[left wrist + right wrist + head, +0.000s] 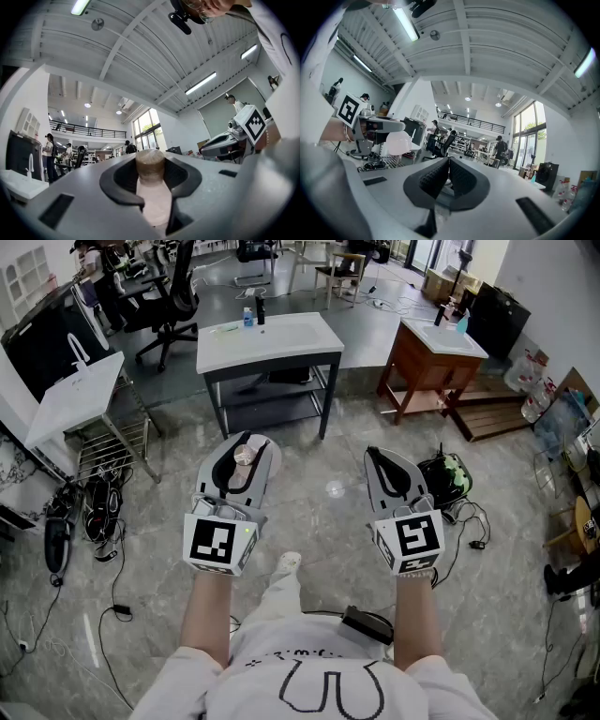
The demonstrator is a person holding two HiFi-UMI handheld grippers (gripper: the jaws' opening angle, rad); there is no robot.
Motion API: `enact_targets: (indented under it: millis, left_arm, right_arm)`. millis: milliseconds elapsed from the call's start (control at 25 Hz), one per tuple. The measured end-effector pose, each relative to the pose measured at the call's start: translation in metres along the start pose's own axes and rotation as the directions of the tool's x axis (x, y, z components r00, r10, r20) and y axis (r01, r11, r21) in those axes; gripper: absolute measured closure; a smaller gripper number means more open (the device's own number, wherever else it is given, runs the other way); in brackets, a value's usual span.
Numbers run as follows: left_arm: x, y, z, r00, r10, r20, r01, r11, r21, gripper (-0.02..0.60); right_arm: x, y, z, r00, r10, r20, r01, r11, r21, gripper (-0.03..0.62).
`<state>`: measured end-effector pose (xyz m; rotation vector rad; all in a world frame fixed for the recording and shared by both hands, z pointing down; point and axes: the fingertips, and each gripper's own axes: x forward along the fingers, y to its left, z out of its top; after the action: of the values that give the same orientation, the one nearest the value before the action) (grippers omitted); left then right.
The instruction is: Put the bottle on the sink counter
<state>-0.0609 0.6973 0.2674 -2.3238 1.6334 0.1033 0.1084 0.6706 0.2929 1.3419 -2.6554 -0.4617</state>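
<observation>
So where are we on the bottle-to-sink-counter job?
Done: the bottle is picked up and clamped in the jaws of the left gripper. In hand: it is held above the floor in front of the person, and the right gripper is shut and empty. Left: the nearest sink counter stands ahead across the floor, seemingly out of reach, so the approach, set-down and release remain.
</observation>
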Motion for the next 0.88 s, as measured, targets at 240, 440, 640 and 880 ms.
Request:
enact_targets:
  millis: [240,440,640,880]
  left_arm:
    - [0.045,0.020,-0.016,1.000,0.000,0.009,0.000,1.000,-0.006,0.456]
    - [0.090,0.044,-0.038,1.000,0.000,0.012,0.001,1.000,-0.029,0.456]
    - [0.147,0.076,-0.059,1.000,-0.003,0.010,0.003,0.999,-0.043,0.456]
    - [0.218,0.118,-0.078,1.000,-0.019,0.017,0.020,0.998,-0.057,0.456]
  right_arm:
    - [0.040,-0.022,-0.011,1.000,0.001,-0.012,-0.001,1.000,-0.013,0.565]
    - [0.085,-0.048,-0.027,0.999,-0.022,-0.023,0.022,1.000,-0.007,0.565]
    - [0.144,-0.076,-0.035,0.999,-0.034,-0.015,0.034,0.999,0.015,0.565]
    - [0.217,-0.107,-0.040,0.999,-0.042,-0.031,0.042,0.999,-0.007,0.565]
